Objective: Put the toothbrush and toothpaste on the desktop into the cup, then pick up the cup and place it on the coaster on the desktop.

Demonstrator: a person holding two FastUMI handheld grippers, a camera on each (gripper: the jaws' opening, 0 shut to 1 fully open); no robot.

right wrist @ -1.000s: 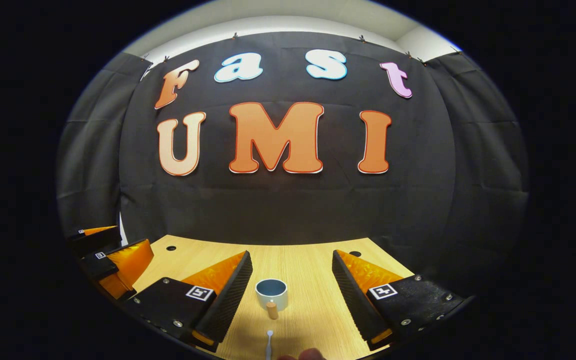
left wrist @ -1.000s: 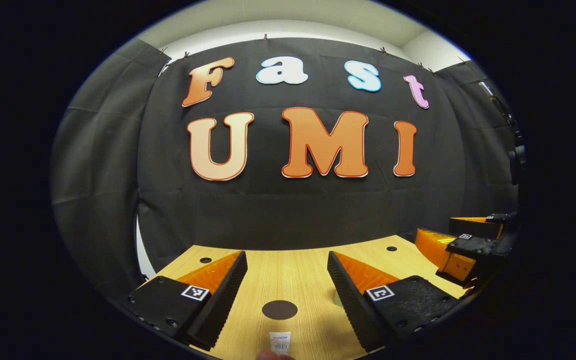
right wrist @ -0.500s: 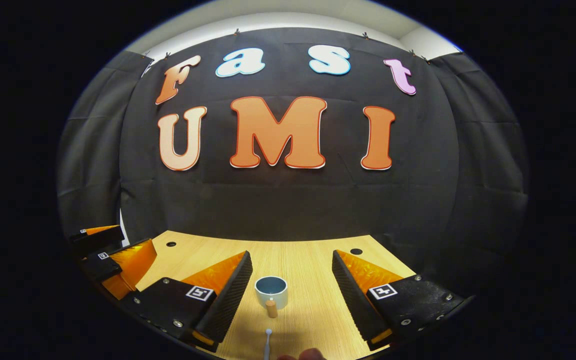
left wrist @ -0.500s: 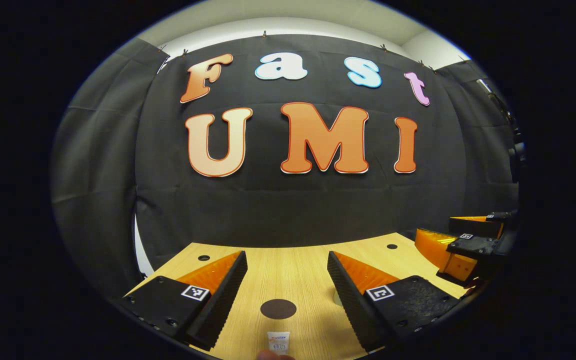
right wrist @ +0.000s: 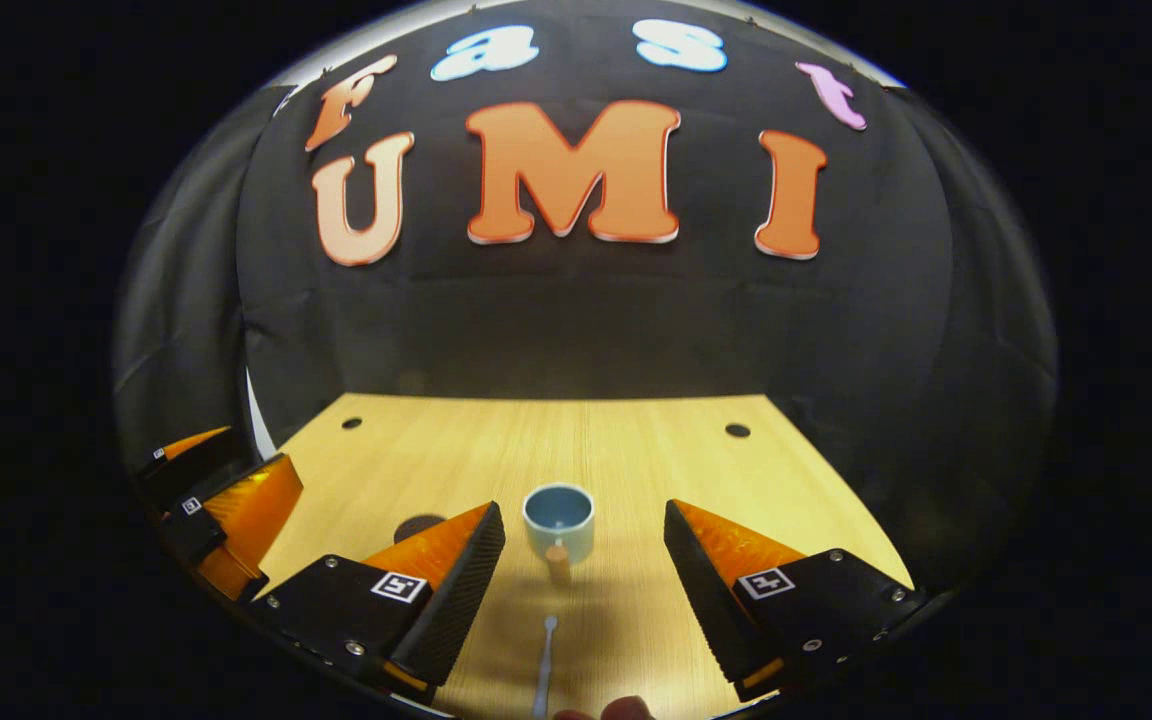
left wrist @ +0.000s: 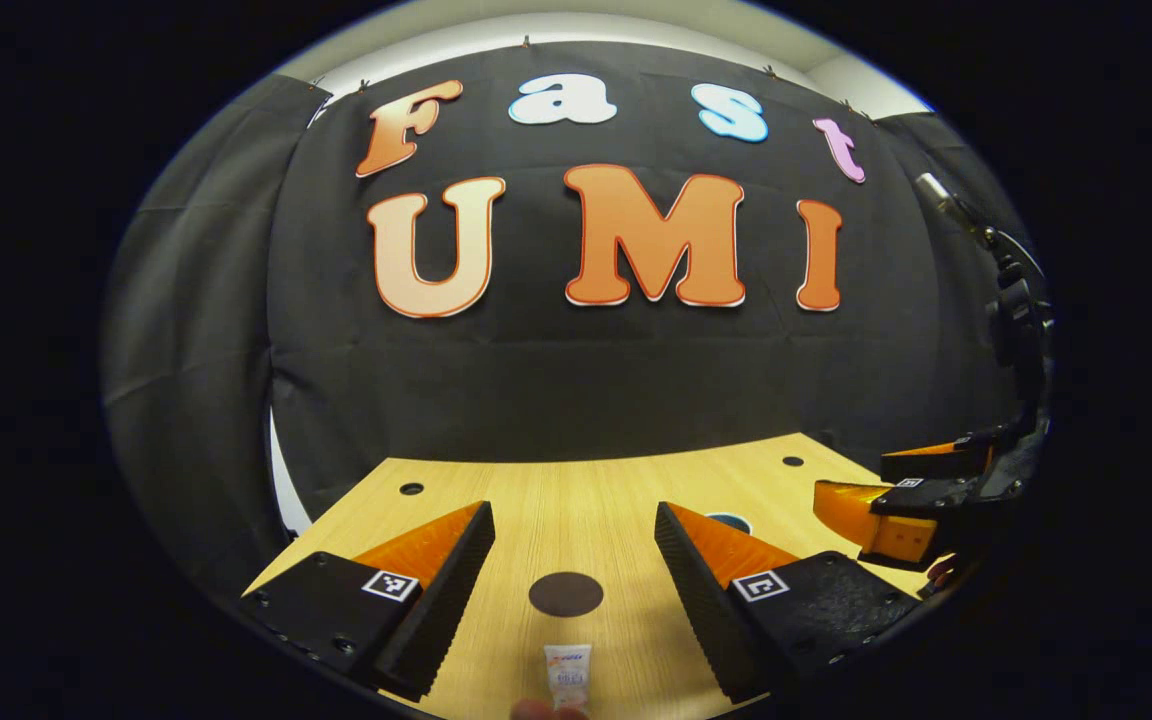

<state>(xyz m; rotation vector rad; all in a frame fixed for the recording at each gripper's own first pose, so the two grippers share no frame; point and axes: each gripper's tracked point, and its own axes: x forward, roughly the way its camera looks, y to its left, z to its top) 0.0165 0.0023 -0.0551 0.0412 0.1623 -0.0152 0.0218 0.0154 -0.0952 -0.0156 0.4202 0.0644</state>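
The toothbrush point(right wrist: 544, 668) lies on the desk point(right wrist: 636, 460) at the near edge, between my right gripper's point(right wrist: 584, 580) released, wide-apart fingers. Just beyond it stands the cup point(right wrist: 558, 517), its handle pointing toward me. The coaster point(left wrist: 565, 594), a dark disc, lies flat on the desk to the left of the cup, between my left gripper's point(left wrist: 571, 580) fingers, which are also spread and hold nothing. The toothpaste point(left wrist: 568, 675) lies near of the coaster, close to it.
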